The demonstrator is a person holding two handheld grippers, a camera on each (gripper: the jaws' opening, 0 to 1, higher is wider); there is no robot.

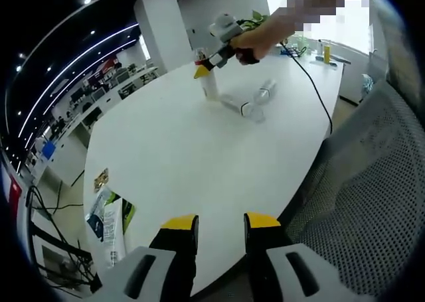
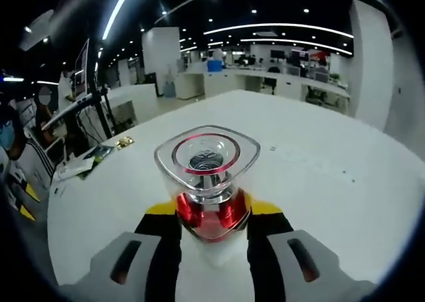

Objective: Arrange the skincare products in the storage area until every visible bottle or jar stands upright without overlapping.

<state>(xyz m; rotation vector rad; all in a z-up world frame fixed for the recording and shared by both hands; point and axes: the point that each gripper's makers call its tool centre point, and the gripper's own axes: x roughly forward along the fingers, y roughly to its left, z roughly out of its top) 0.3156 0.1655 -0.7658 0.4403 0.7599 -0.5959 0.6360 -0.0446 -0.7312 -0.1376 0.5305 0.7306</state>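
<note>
My right gripper (image 1: 211, 62) is held by a hand at the far side of the round white table (image 1: 172, 156). It is shut on a pale bottle (image 1: 210, 84) that stands upright on the table. In the right gripper view, that bottle (image 2: 207, 176) has a clear cap and a red band and sits clamped between the jaws of the right gripper (image 2: 207, 212). Just right of it, two more clear bottles (image 1: 237, 105) (image 1: 265, 91) lie on their sides. My left gripper (image 1: 221, 224) hovers open over the near table edge, nothing between its yellow tips.
A grey mesh chair (image 1: 372, 202) stands close at the right. Leaflets (image 1: 109, 214) and a small gold item (image 1: 101, 178) lie near the table's left edge. A black cable (image 1: 315, 89) trails across the far side. Office desks stand beyond.
</note>
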